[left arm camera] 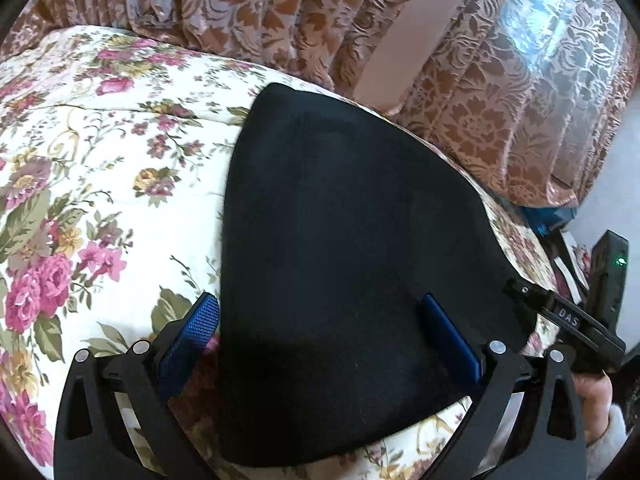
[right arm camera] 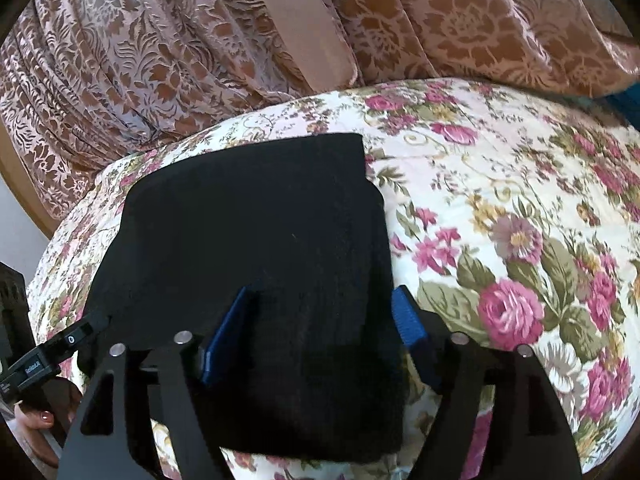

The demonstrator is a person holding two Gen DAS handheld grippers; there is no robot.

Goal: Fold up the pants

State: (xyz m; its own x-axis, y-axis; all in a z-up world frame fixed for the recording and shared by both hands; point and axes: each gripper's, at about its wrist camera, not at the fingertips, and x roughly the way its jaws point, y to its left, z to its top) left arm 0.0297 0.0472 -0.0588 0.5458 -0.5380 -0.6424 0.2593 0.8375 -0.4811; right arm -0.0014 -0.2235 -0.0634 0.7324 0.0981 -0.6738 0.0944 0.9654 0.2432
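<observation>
The black pants (left arm camera: pixel 344 248) lie folded into a compact dark bundle on a floral bedspread (left arm camera: pixel 80 168). My left gripper (left arm camera: pixel 320 320) is open, its blue pads straddling the near left part of the bundle. The other gripper shows at the right edge of that view (left arm camera: pixel 560 312). In the right wrist view the pants (right arm camera: pixel 256 216) lie flat and my right gripper (right arm camera: pixel 324 320) is open, one pad over the cloth and the other at its right edge. Nothing is gripped.
The floral bedspread (right arm camera: pixel 500 208) covers the bed. Brown patterned curtains (left arm camera: pixel 360 20) hang behind it, also in the right wrist view (right arm camera: pixel 160 60). A black device with a green light (left arm camera: pixel 612 264) stands at the right beyond the bed edge.
</observation>
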